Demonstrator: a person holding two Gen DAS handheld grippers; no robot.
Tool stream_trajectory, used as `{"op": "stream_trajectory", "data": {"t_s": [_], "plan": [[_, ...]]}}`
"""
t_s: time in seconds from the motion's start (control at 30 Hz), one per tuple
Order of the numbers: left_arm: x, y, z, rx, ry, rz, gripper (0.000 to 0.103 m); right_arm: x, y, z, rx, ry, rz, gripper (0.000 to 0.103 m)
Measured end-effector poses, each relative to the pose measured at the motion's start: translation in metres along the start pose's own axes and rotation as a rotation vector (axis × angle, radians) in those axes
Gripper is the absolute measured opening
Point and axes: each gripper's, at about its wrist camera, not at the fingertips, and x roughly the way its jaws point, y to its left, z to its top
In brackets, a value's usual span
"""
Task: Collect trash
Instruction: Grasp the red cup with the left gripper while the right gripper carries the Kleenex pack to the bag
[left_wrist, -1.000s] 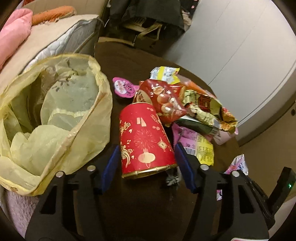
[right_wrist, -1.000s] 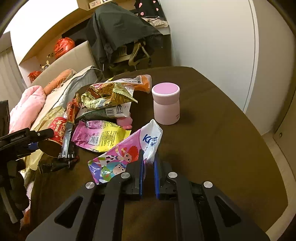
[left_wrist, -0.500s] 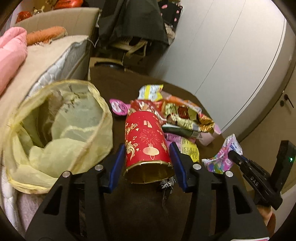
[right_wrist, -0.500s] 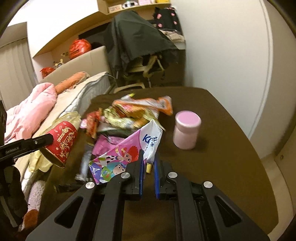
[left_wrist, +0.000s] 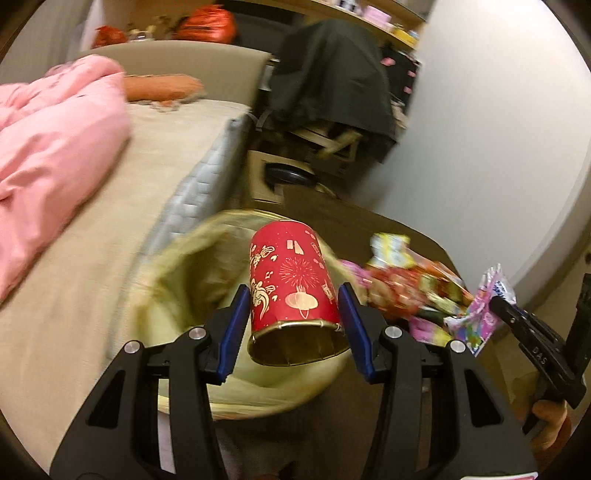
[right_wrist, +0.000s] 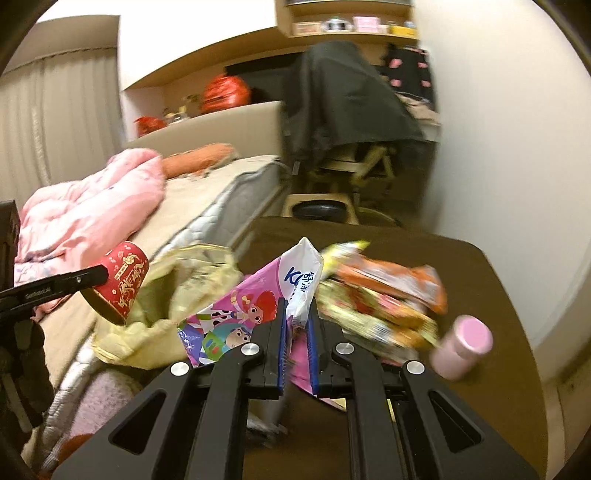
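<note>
Step in hand: carry two pieces of trash to the yellow bag and drop them in.

Left gripper (left_wrist: 295, 325): jaws about half open, blue pads pressed on both sides of the red can (left_wrist: 293, 286). The can is clear of the table, open gold-rimmed end toward the camera, closed end pointing away. It hangs over the near right part of the bag (left_wrist: 177, 295) mouth. The bag sits at the left edge of the brown table (left_wrist: 369, 229), just beside the bed (left_wrist: 129, 177).

Right gripper (right_wrist: 297, 325): jaws nearly closed, pinching a colourful cartoon wrapper (right_wrist: 255, 306) by its white end. The wrapper is lifted off the table and flops out to the left of the jaws. The bag (right_wrist: 159, 295) lies to its left and slightly farther.

Rest of pile (right_wrist: 376, 299) is on the table to the right; a pink jar (right_wrist: 461, 347) stands just beside it, at its near right.

Notes on doing it well:
- Centre the can over the opening before letting go; the bag rim is soft and may fold under a glancing hit.
- Tip the closed end down so it slides in.
- Release the can first, then clear the left hand so the right one has room.
- Bring the wrapper low into the mouth; it is light and may drift or cling to the pads.

Both views are blurred, so the exact rim line of the bag is uncertain.
</note>
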Motion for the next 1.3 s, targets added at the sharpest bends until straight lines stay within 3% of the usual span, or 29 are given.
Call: {"op": "stream_trajectory", "data": {"t_s": [0.2,0.53,0.77,1.3], "plan": [[0.001,0.053,0.008,-0.06,0.016,0.04,0.047,0.049,0.057,0.027,-0.109,0.028,0.105,0.01],[0.037,0.085,0.004,-0.125,0.093,0.009,0.047,0.135,0.111,0.038,-0.255,0.126,0.17,0.01],[0.062,0.091,0.004,-0.124,0.133,-0.021,0.047,0.175,0.114,0.02,-0.272,0.245,0.174,0.01],[0.094,0.108,-0.003,-0.156,0.195,-0.032,0.048,0.199,0.109,0.009,-0.272,0.295,0.141,0.01]]}}
